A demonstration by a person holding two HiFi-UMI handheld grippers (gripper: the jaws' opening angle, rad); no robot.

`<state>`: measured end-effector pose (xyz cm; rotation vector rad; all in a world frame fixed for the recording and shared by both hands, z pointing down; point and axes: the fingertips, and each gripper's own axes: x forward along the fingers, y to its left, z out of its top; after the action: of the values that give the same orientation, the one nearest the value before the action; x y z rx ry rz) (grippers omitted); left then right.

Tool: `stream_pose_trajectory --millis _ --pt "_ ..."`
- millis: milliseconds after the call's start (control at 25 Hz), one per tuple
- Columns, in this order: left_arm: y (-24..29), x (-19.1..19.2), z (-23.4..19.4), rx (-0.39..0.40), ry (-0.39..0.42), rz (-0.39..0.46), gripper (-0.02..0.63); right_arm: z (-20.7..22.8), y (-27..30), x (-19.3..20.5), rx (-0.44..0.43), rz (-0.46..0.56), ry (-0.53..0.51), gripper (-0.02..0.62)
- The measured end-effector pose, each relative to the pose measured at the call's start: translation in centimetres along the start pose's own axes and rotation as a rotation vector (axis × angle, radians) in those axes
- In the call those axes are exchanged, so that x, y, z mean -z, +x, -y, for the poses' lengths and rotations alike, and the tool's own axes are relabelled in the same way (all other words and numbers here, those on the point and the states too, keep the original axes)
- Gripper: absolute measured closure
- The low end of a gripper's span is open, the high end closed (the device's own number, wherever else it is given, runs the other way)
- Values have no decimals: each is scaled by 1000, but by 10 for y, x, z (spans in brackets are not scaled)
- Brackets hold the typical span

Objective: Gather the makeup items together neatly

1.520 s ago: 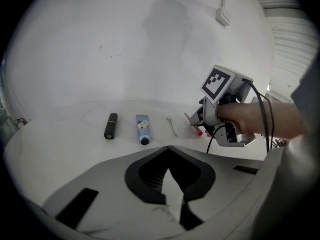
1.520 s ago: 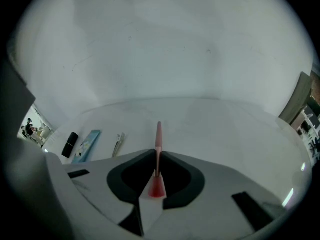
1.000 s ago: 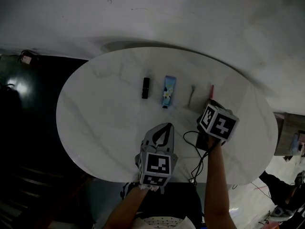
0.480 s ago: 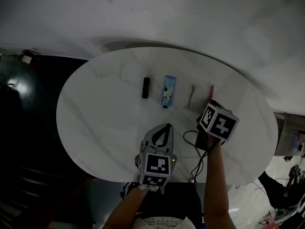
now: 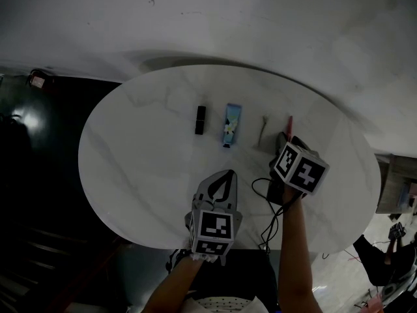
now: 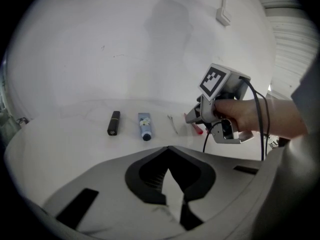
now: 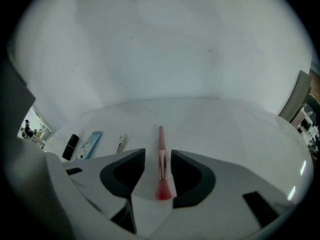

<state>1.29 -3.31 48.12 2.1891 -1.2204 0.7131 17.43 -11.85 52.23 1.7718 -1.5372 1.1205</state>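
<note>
Four items lie in a row on the white marble table (image 5: 143,162): a black lipstick (image 5: 199,120), a blue tube (image 5: 230,124), a small hair clip (image 5: 262,130) and a pink makeup brush (image 5: 289,124). My right gripper (image 5: 287,139) is tilted down over the brush's bristle end. Its jaws have just been opening. In the right gripper view the brush (image 7: 160,134) lies on the table between the open jaws of that gripper (image 7: 158,153), with a gap on each side. My left gripper (image 5: 226,175) hovers near the table's front, shut and empty.
A black cable (image 5: 267,220) trails from the right gripper over the table's near edge. The floor to the left is dark, and a pale wall stands behind the table. Bare marble stretches left of the lipstick (image 6: 114,123) and right of the brush.
The right gripper's jaws have spread apart beside the pink brush, which stays on the table. The left gripper and the other items have not moved.
</note>
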Motion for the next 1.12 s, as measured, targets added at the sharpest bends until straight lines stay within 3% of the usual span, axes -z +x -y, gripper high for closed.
stream_pose_trajectory --millis 400,480,640,760,1120 --pt "-11 -18 -5 -1 -40 58 594 -3 -44 -34 -69 201 31 392" --pt "-16 -28 -7 -7 -56 87 594 -7 -62 -38 -107 255 56 411" --pt "-24 -43 -9 -19 -61 134 594 -12 -90 -33 -146 330 108 511" --pt "-33 -51 -8 -26 -65 161 594 -21 -108 -24 -156 378 84 568" --pt "-57 -67 -1 -33 -29 228 594 -47 -152 -5 -178 496 -11 592"
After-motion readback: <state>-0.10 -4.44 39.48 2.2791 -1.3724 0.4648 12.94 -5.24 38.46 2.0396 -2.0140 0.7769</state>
